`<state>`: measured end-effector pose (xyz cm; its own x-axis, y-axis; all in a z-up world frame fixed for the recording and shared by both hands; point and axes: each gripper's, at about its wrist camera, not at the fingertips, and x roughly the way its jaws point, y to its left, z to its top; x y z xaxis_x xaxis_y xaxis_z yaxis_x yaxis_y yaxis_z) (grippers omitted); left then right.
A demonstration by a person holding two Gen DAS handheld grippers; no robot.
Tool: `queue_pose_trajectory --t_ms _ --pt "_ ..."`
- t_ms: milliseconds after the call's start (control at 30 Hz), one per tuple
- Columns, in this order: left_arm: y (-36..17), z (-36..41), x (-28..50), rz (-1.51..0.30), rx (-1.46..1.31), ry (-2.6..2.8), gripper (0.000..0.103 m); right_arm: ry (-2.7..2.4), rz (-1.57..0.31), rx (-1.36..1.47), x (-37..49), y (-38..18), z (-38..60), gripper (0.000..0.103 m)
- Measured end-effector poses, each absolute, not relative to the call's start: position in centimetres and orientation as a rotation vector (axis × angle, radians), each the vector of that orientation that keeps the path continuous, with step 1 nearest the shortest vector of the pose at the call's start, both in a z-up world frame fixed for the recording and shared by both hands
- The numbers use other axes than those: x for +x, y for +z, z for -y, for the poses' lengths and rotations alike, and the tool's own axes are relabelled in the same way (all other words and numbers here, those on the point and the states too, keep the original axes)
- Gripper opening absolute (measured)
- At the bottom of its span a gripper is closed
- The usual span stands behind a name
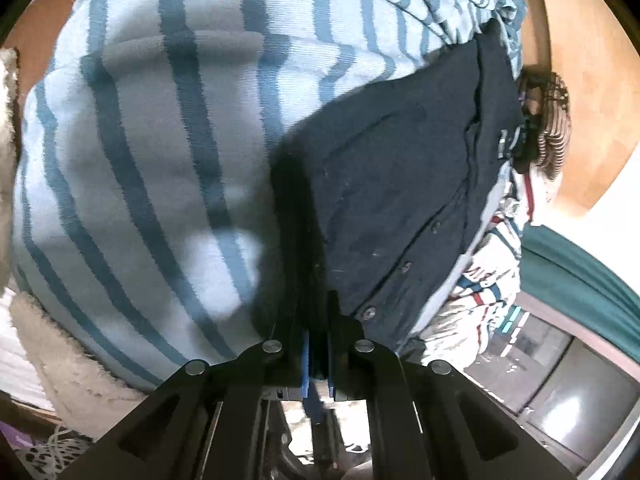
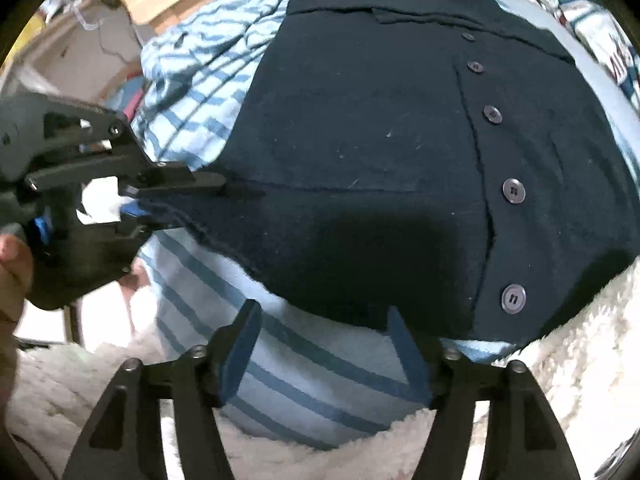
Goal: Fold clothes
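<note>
Folding of a navy button-front shirt (image 2: 360,140), which lies front up, with its placket of grey buttons (image 2: 513,191) in plain sight, on a pale blue striped garment (image 1: 160,160) spread over a cream fleecy blanket (image 2: 580,380). The left gripper (image 2: 224,190) is clamped on the shirt's side edge, its blue pads pressed together with dark cloth between them in its own wrist view; this hold appears meant to keep that edge taut and anchored so that the fabric lies without wrinkles. The right gripper (image 2: 324,344) hangs just at the shirt's near hem with its jaws spread wide and nothing between them, the blue pads standing over the striped cloth; judged from this, the hem is laid down rather than held. A white garment with red and navy print (image 1: 480,280) lies beyond the shirt's far edge, on the collar side. A wooden surface (image 1: 580,80) curves behind the pile. The shirt reads as partly folded; a further fold would probably call for a fresh grip by the open right gripper
</note>
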<state>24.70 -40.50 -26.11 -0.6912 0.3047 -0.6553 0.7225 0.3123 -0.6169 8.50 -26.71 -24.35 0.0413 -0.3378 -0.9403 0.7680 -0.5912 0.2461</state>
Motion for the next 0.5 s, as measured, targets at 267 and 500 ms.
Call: queue_pose_trajectory --t_ms 267,500 --pt "-26.4 40.6 23.5 -2.192 0.869 -1.324 0.006 -1.715 -0.454 1.507 7.2 -23.3 25.3 0.072" --pt "-26.8 40.7 22.9 -2.171 0.881 -1.313 0.006 -1.736 -0.456 1.517 5.7 -23.9 24.7 0.072"
